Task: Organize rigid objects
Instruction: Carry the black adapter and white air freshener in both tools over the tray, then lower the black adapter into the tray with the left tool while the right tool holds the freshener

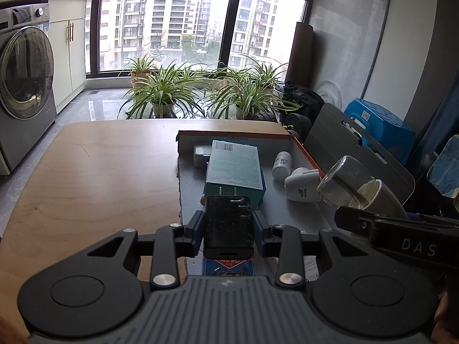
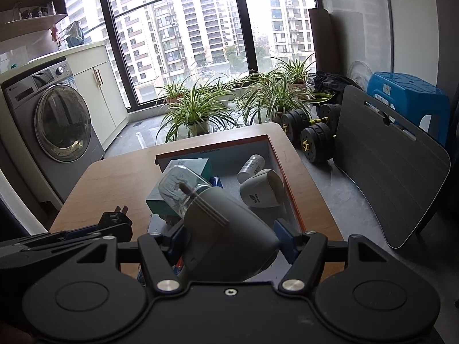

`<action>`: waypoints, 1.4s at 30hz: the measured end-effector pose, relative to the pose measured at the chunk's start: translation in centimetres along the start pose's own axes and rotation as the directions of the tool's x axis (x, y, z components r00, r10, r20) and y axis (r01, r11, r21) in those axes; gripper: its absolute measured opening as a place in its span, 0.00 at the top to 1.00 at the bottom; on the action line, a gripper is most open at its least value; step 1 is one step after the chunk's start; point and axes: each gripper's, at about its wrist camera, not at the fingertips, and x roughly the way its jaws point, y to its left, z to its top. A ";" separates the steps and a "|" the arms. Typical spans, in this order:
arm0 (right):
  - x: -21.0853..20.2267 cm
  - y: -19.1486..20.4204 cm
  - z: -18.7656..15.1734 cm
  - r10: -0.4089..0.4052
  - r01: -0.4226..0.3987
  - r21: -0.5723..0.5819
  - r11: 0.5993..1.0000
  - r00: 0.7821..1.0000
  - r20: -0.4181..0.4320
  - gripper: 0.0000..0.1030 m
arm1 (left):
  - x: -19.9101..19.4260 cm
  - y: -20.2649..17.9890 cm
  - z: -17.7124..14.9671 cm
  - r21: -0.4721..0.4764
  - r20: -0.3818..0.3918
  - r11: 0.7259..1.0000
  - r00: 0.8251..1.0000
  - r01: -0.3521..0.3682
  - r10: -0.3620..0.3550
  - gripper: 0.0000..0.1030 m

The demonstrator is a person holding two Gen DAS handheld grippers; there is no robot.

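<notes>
Left gripper (image 1: pixel 228 226) clamped narrow on a black plug adapter (image 1: pixel 228 223); right gripper (image 2: pixel 229 238) half-spread, gripping a grey clear-capped device (image 2: pixel 218 218). Both hover over the near tray (image 1: pixel 304 149), teal box (image 1: pixel 233 169) just beyond.

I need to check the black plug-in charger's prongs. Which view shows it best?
Left wrist view: the black plug-in charger fills the centre, clamped in the left gripper, prongs forward. The right wrist view shows only its prongs at the left edge.
</notes>
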 end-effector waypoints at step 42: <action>1.2 0.0 -0.4 0.001 -0.001 0.000 1.000 1.000 -0.017 0.24 | 0.7 -1.0 -0.6 0.000 -0.027 1.000 1.000 0.001 -0.001 0.65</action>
